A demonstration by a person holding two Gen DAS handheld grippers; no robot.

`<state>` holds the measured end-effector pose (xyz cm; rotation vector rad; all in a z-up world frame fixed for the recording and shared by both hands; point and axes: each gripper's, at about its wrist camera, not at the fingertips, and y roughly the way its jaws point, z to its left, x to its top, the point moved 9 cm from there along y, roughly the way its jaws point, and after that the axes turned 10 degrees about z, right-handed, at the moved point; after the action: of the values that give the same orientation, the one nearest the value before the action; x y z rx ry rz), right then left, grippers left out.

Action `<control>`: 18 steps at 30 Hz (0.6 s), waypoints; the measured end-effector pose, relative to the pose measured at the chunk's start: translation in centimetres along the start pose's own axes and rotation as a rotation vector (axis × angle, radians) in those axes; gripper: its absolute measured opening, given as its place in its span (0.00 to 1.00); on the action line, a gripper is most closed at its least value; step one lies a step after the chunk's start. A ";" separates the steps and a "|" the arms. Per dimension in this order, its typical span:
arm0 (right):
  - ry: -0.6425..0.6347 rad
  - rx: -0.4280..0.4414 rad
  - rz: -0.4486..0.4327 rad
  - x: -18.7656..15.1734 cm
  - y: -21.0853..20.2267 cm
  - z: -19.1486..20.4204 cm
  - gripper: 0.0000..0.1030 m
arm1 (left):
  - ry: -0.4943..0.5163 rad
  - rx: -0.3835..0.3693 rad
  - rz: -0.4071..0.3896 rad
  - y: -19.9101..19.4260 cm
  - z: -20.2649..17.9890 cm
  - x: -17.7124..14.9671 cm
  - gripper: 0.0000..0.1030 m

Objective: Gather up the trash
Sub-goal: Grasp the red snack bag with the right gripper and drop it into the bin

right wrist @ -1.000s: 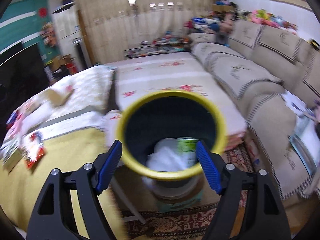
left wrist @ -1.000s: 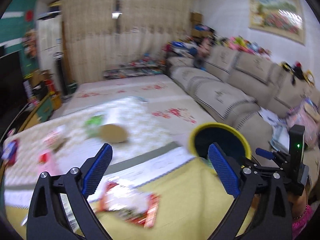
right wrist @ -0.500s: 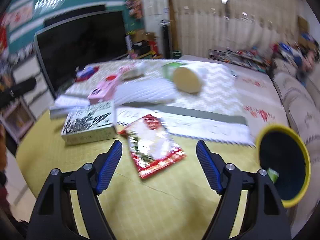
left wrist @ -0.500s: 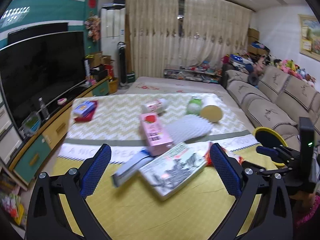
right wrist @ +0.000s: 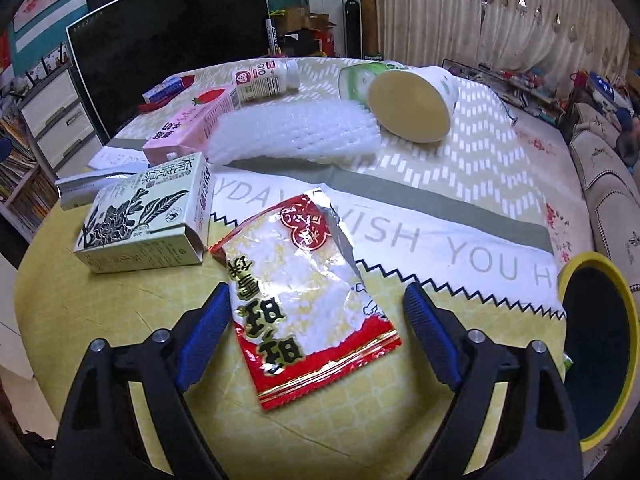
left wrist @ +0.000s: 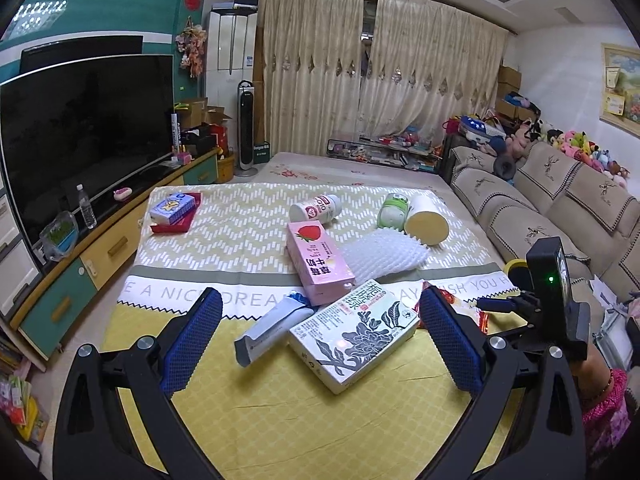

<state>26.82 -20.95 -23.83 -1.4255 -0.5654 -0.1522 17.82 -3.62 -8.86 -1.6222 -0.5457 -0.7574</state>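
Trash lies on a cloth-covered table (left wrist: pixel 280 408). My left gripper (left wrist: pixel 318 340) is open and empty, above a green-white tea box (left wrist: pixel 356 336), a grey tube box (left wrist: pixel 272 332) and a pink strawberry carton (left wrist: pixel 318 266). My right gripper (right wrist: pixel 316 334) is open and empty, its fingers either side of a red-white snack wrapper (right wrist: pixel 304 296). The tea box (right wrist: pixel 146 220) lies to its left. A yellow-rimmed dark bin (right wrist: pixel 600 360) stands at the table's right edge.
Farther back lie white foam netting (left wrist: pixel 380 256), a white bottle (left wrist: pixel 316 208), a green bottle (left wrist: pixel 394 210), a paper cup (left wrist: pixel 426 220) and a blue box on a red tray (left wrist: pixel 172 210). A TV (left wrist: pixel 80 128) stands left, a sofa (left wrist: pixel 560 208) right.
Both grippers swung left from the bin to face the table. The right gripper has moved closer over the snack wrapper. Both stay open and empty.
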 end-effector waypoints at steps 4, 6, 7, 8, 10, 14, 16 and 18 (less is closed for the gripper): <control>0.005 -0.006 -0.003 -0.3 -0.2 0.1 0.62 | 0.000 -0.003 0.009 0.5 -0.3 0.0 0.95; 0.020 0.010 -0.007 -0.4 -0.5 0.1 0.55 | -0.001 -0.005 0.011 0.6 -0.4 -0.1 0.95; 0.030 0.014 -0.009 -0.5 -0.7 0.1 0.40 | 0.000 -0.005 0.012 0.6 -0.4 -0.1 0.94; 0.038 0.012 -0.011 -0.7 -0.9 0.0 0.38 | 0.001 -0.005 0.013 0.7 -0.5 -0.2 0.95; 0.049 0.012 -0.014 -0.9 -1.2 -0.1 0.35 | 0.002 -0.005 0.013 0.7 -0.5 -0.2 0.94; 0.092 0.014 -0.046 -1.3 -2.5 -0.7 0.30 | 0.001 -0.006 0.016 0.8 -0.6 -0.3 0.94; 0.119 0.010 -0.073 -1.4 -3.6 -1.6 0.30 | 0.002 -0.005 0.017 0.9 -0.7 -0.3 0.95; 0.145 -0.015 -0.100 -1.5 -4.9 -3.0 0.30 | 0.004 -0.006 0.017 1.0 -0.7 -0.3 0.95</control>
<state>24.25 -24.92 -20.29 -1.3888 -0.5163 -0.3375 18.16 -4.49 -9.72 -1.6291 -0.5270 -0.7504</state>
